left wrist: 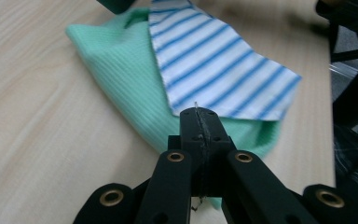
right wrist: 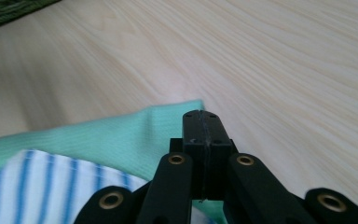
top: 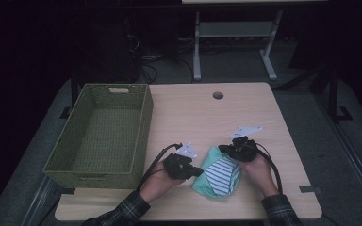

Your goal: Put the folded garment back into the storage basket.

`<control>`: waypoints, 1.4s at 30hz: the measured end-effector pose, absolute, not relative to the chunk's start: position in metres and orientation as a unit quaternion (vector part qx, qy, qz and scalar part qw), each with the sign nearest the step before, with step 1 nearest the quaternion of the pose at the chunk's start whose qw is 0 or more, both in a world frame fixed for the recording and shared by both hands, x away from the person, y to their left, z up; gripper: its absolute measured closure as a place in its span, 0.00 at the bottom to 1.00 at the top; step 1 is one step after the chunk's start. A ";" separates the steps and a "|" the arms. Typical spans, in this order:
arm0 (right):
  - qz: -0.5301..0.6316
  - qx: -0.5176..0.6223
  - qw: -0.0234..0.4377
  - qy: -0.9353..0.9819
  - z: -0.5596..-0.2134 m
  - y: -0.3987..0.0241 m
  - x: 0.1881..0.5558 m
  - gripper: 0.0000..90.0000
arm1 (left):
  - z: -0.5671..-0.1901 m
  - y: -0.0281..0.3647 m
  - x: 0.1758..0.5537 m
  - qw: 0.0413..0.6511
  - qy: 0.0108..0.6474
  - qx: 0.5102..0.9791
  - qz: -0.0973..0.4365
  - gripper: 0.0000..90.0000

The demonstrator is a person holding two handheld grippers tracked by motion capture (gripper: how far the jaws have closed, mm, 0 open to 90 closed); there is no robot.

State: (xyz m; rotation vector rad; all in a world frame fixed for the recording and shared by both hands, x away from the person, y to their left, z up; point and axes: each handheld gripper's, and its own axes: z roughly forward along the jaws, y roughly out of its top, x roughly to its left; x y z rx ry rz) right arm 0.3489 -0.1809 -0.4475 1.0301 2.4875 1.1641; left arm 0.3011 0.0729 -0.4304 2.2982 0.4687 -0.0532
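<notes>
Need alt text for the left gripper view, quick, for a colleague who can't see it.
The left hand-held gripper, jaws shut, points at a mint-green cloth folded on the wooden table, a blue-and-white striped cloth lying on top.

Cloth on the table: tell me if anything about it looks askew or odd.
The green cloth lies bunched, not flat, with a blue-striped panel folded over it at a slant. The left gripper and right gripper sit shut at its edges. The basket stands square. Nothing looks torn or spilled.
</notes>
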 end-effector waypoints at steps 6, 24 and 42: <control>0.383 0.354 0.094 0.848 -0.455 -0.183 0.355 1.00 | -0.434 0.073 0.285 0.385 0.171 0.906 -0.038 0.99; 0.349 0.370 0.095 0.856 -0.466 -0.191 0.358 1.00 | -0.457 0.066 0.305 0.322 0.191 0.927 -0.005 1.00; 0.336 0.392 0.100 0.851 -0.464 -0.224 0.333 1.00 | -0.458 0.057 0.355 0.321 0.229 0.919 0.035 1.00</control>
